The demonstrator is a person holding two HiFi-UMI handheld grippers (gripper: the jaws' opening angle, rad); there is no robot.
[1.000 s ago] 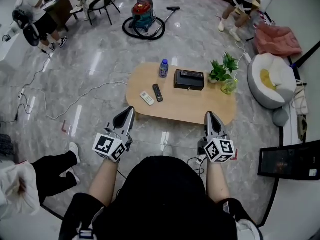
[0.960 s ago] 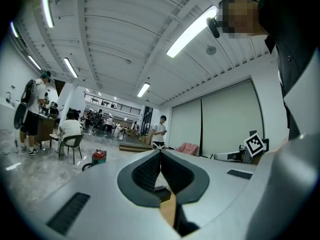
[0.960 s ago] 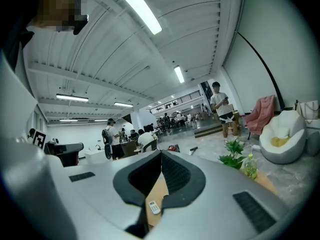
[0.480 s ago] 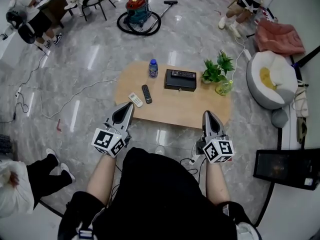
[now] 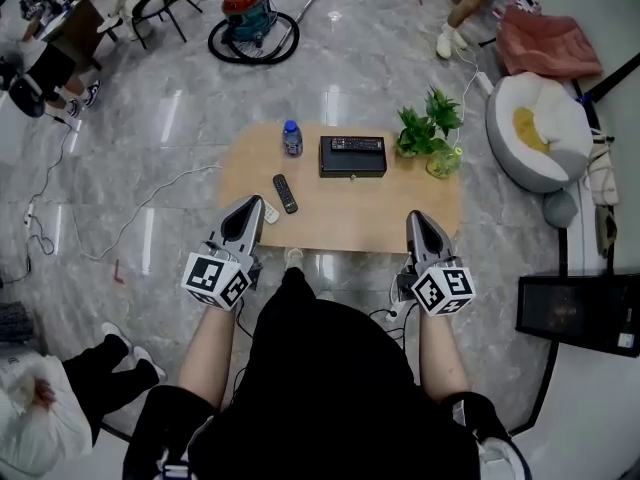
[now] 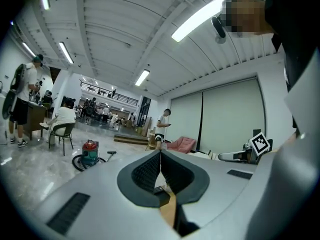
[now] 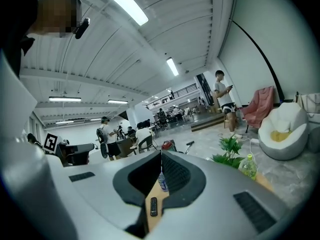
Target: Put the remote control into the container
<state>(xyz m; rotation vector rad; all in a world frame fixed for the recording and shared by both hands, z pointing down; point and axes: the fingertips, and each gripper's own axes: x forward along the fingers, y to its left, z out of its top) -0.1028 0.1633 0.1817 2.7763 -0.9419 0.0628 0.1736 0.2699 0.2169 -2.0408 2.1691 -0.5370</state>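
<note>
A black remote control (image 5: 285,193) lies on the left part of the low wooden table (image 5: 400,213), with a white remote (image 5: 269,211) beside it, partly behind my left gripper's tip. A black box container (image 5: 352,158) stands at the table's middle back, and another black remote (image 5: 357,145) rests on top of it. My left gripper (image 5: 251,201) and right gripper (image 5: 415,216) are both shut and empty, held side by side short of the table's near edge. The right gripper view shows the black remote (image 7: 153,206) and a bottle (image 7: 163,181) beyond the shut jaw tips (image 7: 161,153).
A blue-capped water bottle (image 5: 291,138) stands left of the box, a potted plant (image 5: 425,130) and a green bottle (image 5: 440,164) to its right. Farther off: a vacuum cleaner (image 5: 246,13), a white beanbag (image 5: 540,133), floor cables (image 5: 150,198), a dark screen (image 5: 575,313), several people.
The table has come nearer and shifted left in the head view, as the person steps toward it. Both grippers stay shut and keep their pose.
</note>
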